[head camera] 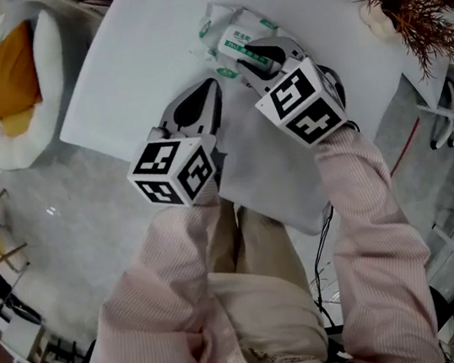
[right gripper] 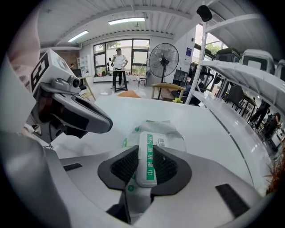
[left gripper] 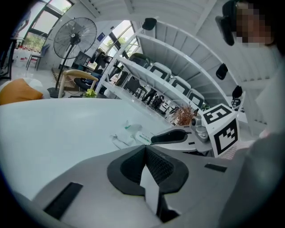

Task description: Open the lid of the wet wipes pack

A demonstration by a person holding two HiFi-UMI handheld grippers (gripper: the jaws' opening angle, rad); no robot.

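My right gripper [head camera: 261,58] grasps the lid [right gripper: 147,151] of the wipes pack [right gripper: 167,131] on the counter [head camera: 152,34]; my left gripper [left gripper: 145,148] (clenched, empty) is near the pack.

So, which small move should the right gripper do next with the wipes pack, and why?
Probably tilt the right gripper up gently to raise the lid: its fingers seem to press the lid's two sides, and the wet wipes pack lies on the table.

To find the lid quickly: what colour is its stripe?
Green, on the white lid; clearest in the right gripper view.
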